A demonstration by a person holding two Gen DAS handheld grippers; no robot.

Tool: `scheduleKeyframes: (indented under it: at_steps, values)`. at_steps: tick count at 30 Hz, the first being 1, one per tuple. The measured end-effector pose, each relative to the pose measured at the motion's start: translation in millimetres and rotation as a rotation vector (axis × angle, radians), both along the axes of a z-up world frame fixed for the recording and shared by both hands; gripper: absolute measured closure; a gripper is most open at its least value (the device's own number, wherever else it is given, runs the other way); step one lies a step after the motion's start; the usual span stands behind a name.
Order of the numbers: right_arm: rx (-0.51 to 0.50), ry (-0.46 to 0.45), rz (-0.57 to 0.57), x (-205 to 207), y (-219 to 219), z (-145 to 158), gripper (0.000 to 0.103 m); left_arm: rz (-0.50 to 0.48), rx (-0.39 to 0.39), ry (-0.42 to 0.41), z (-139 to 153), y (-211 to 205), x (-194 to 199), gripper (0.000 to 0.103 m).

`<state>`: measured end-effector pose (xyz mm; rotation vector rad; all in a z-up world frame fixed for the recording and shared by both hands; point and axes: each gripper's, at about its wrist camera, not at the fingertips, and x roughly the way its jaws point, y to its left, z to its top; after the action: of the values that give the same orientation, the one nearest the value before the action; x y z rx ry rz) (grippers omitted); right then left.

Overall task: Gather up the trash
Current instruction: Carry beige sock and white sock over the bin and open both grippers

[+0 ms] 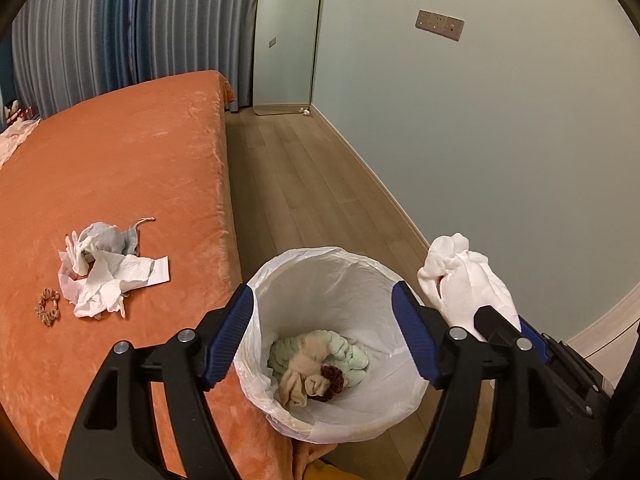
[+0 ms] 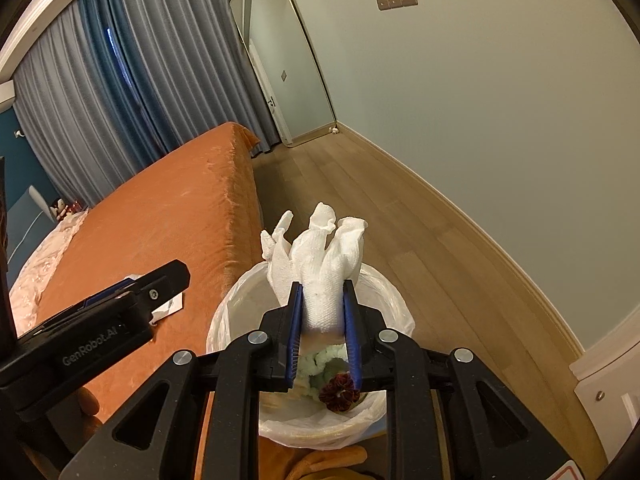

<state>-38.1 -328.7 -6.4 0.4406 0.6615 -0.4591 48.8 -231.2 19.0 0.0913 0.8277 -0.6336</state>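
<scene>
A bin lined with a white bag [image 1: 320, 272] [image 2: 384, 292] stands on the floor against the orange bed. Inside lie a pale green cloth [image 1: 348, 354], a beige sock [image 1: 298, 376] and a dark red scrunchie [image 1: 333, 378] [image 2: 339, 392]. My left gripper [image 1: 322, 334] hangs open over the bin with nothing between its blue pads. My right gripper [image 2: 323, 332] is shut on a crumpled white paper towel [image 2: 320, 264] [image 1: 464, 280] above the bin's right rim. More crumpled white tissues and a grey cloth [image 1: 104, 264] lie on the bed.
A tan scrunchie [image 1: 48, 306] lies on the orange bedspread [image 1: 120, 160] left of the tissue pile. Wooden floor [image 1: 296, 176] runs between the bed and the pale wall. A standing mirror [image 1: 284, 40] leans in the far corner beside grey curtains.
</scene>
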Motion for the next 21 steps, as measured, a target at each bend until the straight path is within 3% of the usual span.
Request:
scheduleKeyframes:
  at_steps: [9, 10, 12, 13, 21]
  values:
    - [-0.012, 0.0, 0.025, 0.9, 7.4, -3.6, 0.08, 0.043, 0.011, 0.009, -2.2, 16.4, 10.2, 0.035]
    - [-0.019, 0.005, 0.026, 1.7, 9.3, -3.6, 0.078, 0.048, 0.012, 0.01, -2.6, 18.7, 11.3, 0.035]
    - [-0.021, 0.007, 0.031, 2.5, 11.0, -3.7, 0.061, 0.055, 0.013, 0.012, -2.9, 21.6, 12.4, 0.035]
    - [-0.021, 0.004, 0.029, 3.3, 12.0, -4.0, 0.057, 0.061, 0.014, 0.014, -3.1, 23.7, 13.2, 0.035]
    - [-0.04, 0.008, 0.045, 5.9, 25.8, 0.5, 0.052, 0.093, 0.015, 0.027, -7.0, 40.6, 18.0, 0.035]
